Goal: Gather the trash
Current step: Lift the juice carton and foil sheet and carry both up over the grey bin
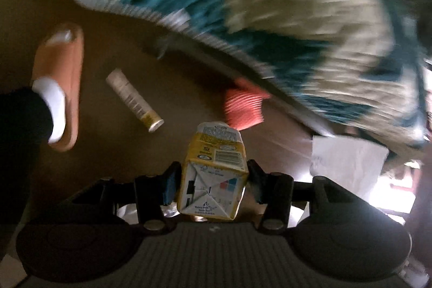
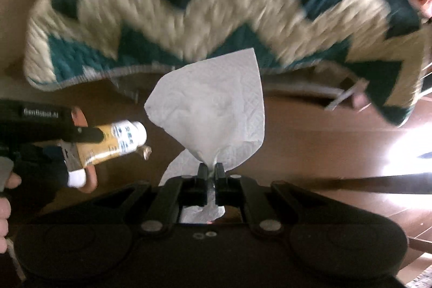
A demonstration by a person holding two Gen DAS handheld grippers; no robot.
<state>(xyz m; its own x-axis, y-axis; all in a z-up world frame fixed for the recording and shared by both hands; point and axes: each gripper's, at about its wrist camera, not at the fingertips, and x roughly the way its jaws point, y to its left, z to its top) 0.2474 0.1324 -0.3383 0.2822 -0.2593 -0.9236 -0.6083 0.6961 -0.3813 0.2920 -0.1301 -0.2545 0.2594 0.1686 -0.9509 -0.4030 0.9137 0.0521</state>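
Observation:
My left gripper (image 1: pixel 212 180) is shut on a yellow and white drink carton (image 1: pixel 213 169) and holds it above the brown floor. The carton also shows in the right wrist view (image 2: pixel 118 142), held by the left gripper (image 2: pixel 81 135) at the left. My right gripper (image 2: pixel 212 174) is shut on a white paper tissue (image 2: pixel 213 107) that stands up from the jaws. The tissue also shows in the left wrist view (image 1: pixel 348 161). A white and gold tube (image 1: pixel 133 99) lies on the floor ahead and left of the carton. A red ribbed cup (image 1: pixel 244 105) lies just beyond the carton.
A teal and cream zigzag rug (image 1: pixel 256 18) covers the floor ahead, also in the right wrist view (image 2: pixel 216 4). A foot in a white sock and orange slipper (image 1: pixel 60 82) stands at the left. Bright glare falls on the floor at the right (image 2: pixel 405 147).

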